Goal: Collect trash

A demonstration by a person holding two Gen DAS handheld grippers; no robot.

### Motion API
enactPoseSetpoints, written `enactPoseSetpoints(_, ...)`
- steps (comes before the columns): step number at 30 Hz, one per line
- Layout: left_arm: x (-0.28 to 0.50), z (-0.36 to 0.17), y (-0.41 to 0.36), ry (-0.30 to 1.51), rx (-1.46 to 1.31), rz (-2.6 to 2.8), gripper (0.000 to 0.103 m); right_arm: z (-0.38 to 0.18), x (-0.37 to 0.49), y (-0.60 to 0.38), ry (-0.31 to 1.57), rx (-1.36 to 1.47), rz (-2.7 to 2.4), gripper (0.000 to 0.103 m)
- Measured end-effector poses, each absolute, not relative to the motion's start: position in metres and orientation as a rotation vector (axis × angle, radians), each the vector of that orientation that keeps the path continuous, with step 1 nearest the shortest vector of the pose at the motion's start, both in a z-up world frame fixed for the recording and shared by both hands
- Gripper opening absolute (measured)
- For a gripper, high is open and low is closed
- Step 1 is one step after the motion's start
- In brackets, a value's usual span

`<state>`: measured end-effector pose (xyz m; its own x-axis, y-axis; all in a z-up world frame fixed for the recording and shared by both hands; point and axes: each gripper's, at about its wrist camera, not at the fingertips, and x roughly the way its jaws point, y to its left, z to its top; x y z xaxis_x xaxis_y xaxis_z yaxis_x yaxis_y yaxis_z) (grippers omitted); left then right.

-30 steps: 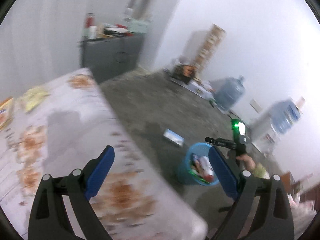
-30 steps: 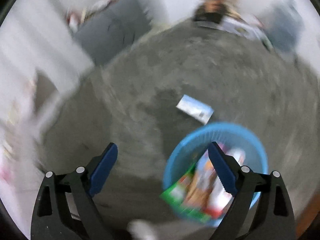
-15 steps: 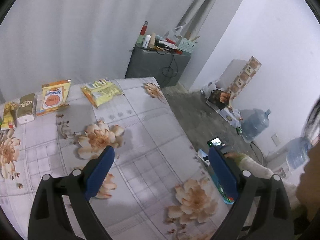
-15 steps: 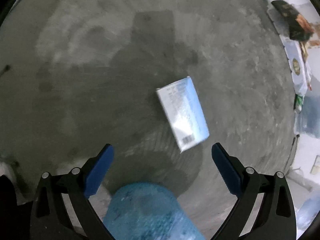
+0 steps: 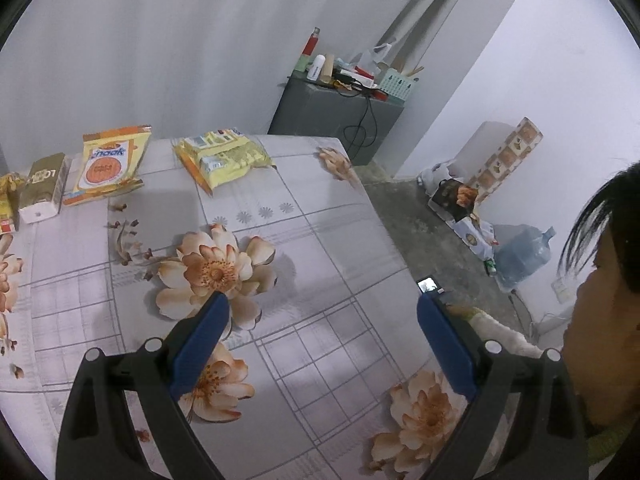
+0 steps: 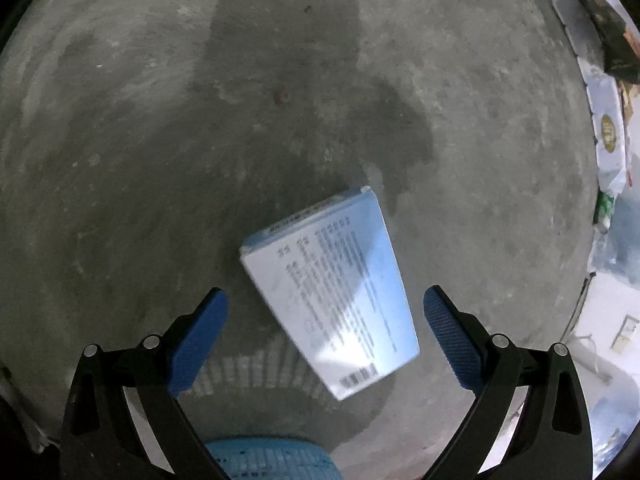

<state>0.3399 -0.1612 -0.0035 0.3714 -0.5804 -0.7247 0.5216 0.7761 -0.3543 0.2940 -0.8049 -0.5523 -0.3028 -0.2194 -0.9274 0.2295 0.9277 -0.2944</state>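
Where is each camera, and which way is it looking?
Left wrist: sits on the left tool, held above the flowered table, looking across it at snack packs, a grey cabinet and the floor; the open blue fingers and the person's head show.
Right wrist: sits on the right tool, pointing down at the concrete floor, a light blue box and a blue basket; only its open fingers show.
Shared: the floor and the bags along the wall.

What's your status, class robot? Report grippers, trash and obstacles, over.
Left gripper open, empty, over the floral table. Right gripper open above the blue box lying flat on the floor. Blue basket at bottom edge. Nothing blocking.
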Motion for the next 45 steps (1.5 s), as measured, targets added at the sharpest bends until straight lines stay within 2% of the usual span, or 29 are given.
enactPoseSetpoints(13, 0.341, -0.018, -0.170, 0.972, -0.042, -0.711, 0.093, -0.572, 0.278, -0.838, 1.790, 0.111, -0.487, 0.095)
enactPoseSetpoints(15, 0.342, -0.020, -0.170, 0.976, -0.049, -0.704, 0.093, -0.572, 0.272, -0.843, 1.775, 0.152, -0.490, 0.092)
enactPoseSetpoints(16, 0.344, -0.021, -0.169, 0.977, -0.051, -0.704, 0.093, -0.569, 0.268, -0.845, 1.762, 0.171, -0.481, 0.085)
enactPoseSetpoints(17, 0.344, -0.022, -0.169, 0.977, -0.053, -0.704, 0.093, -0.569, 0.271, -0.848, 1.752, 0.170, -0.484, 0.083)
enactPoseSetpoints(21, 0.344, -0.022, -0.165, 0.971, -0.072, -0.709, 0.093, -0.547, 0.264, -0.853, 1.691, 0.154, -0.549, 0.081)
enactPoseSetpoints(26, 0.335, -0.014, -0.158, 0.942, -0.078, -0.734, 0.093, -0.457, 0.259, -0.841, 1.487, 0.157, -0.522, 0.079)
enactPoseSetpoints(29, 0.330, -0.008, -0.154, 0.920, -0.098, -0.758, 0.093, -0.375, 0.237, -0.820, 1.307, 0.191, -0.497, 0.079)
enactPoseSetpoints(32, 0.325, -0.002, -0.147, 0.904, -0.132, -0.779, 0.093, -0.281, 0.192, -0.795, 1.105, 0.256, -0.494, 0.079)
enactPoseSetpoints(36, 0.316, 0.012, -0.135, 0.871, -0.177, -0.809, 0.093, -0.187, 0.124, -0.756, 0.956, 0.360, -0.510, 0.079)
enactPoseSetpoints(40, 0.302, 0.026, -0.119, 0.832, -0.199, -0.812, 0.093, -0.148, 0.068, -0.720, 0.948, 0.538, -0.522, 0.079)
enactPoseSetpoints(45, 0.281, 0.042, -0.094, 0.793, -0.214, -0.794, 0.093, -0.168, 0.003, -0.694, 1.013, 0.968, -0.529, 0.079)
